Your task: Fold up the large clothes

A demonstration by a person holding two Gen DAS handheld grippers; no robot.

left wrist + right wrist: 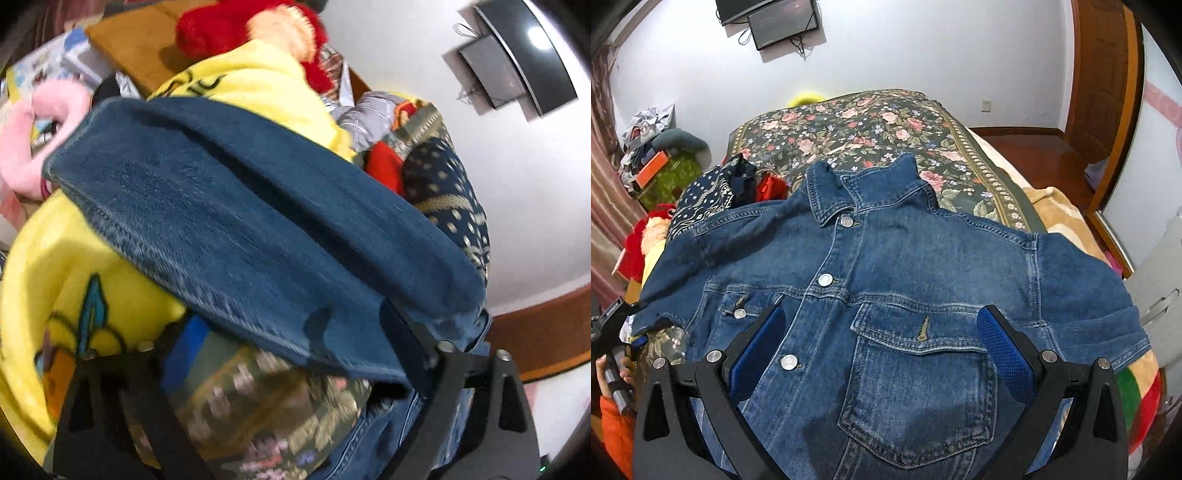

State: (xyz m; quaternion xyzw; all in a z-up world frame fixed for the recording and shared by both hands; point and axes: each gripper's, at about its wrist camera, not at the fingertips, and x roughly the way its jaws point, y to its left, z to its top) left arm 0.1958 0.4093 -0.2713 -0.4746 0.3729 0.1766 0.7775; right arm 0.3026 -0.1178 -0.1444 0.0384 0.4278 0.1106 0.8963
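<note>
Denim jacket (886, 280) lying front-up on the floral bed (857, 125).

The right claw (881, 350) is hovering wide open, gripping nothing, its blue pads (1004, 350) straddling the chest pocket (919, 391). A sleeve (236, 221) is draping across the left claw (280, 354); its grip cannot be told. Black writing on the yellow blanket (258, 81) beyond is unreadable.

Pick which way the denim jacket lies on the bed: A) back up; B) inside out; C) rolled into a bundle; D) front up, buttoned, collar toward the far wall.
D: the denim jacket shows its fastened metal buttons, chest pockets and collar toward the far wall.
</note>
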